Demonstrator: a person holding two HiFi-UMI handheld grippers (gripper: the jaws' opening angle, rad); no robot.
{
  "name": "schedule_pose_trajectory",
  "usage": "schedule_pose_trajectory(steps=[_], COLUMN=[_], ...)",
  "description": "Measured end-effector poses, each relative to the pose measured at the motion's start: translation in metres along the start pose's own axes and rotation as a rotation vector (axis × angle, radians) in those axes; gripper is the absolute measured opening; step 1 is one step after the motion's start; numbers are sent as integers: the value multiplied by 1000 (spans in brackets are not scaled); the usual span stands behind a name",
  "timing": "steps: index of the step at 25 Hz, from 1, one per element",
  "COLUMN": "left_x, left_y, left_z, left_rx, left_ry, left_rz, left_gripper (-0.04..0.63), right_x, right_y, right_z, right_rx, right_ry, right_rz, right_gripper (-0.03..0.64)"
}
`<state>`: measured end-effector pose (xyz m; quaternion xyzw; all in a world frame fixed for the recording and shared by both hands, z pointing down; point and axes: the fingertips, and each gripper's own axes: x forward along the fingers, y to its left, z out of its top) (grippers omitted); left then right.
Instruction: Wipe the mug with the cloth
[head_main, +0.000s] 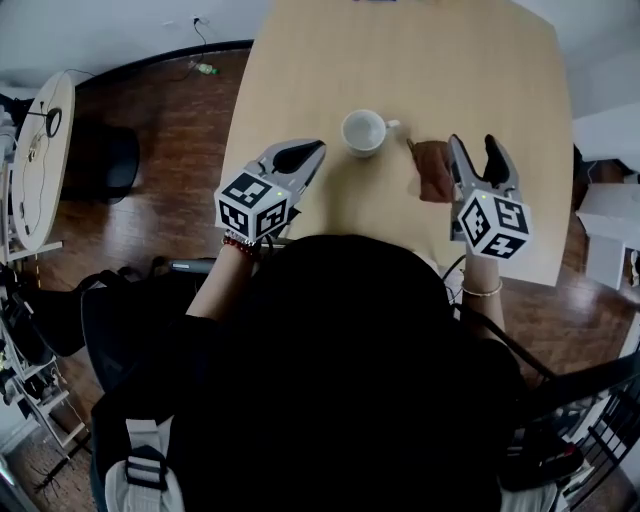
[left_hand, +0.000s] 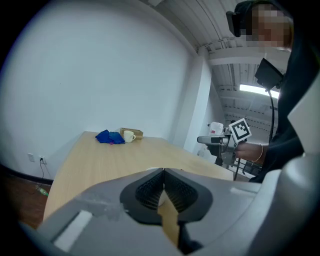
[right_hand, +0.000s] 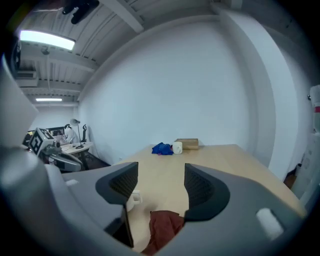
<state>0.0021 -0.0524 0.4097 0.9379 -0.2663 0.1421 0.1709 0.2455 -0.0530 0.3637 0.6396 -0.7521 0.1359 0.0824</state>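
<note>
Two tongs hover over the counter (head_main: 400, 60); the left tongs (left_hand: 163, 175) are pressed together on nothing, the right tongs (right_hand: 159, 175) stand wide apart and empty; just below these lies the cloth (right_hand: 162, 225), soft and limp, best pinched at a raised fold; beside it, slightly farther, the mug (head_main: 363, 131) stands upright, hard, probably slippery and breakable, best held by rim or handle.

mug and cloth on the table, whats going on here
A person is at a wooden table with a gripper in each hand. The white mug stands on the table between them, untouched. The reddish-brown cloth lies on the table beside the right gripper, whose jaws are open and hold nothing. The left gripper is shut and empty. No wiping is happening at this moment.
</note>
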Motion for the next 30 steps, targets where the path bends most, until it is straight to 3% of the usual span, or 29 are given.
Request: schedule_pose_trajectory(steps=[7,12,17,25,30], left_x=[-24,-6,17,15,30], left_y=[-5,-21,-31,-25,-12], left_z=[-11,2,8,3,20], left_rx=[-42,-53,-144,-155,-163], left_ry=[-15,-40,-64,-36,-68], left_rz=[60,68,47,76,91], left_gripper=[0,0,0,0,0], right_x=[-16,-19,-25,-38,-29], right_y=[-4,-42,-66,-69,-92], right_z=[-7,7,-3,-6,4], right_rx=[-42,-65,-65,-50,-35], right_ry=[13,19,44,42,14], right_rz=[-27,-49,-53,-64,-86], right_gripper=[247,244,242,241,241])
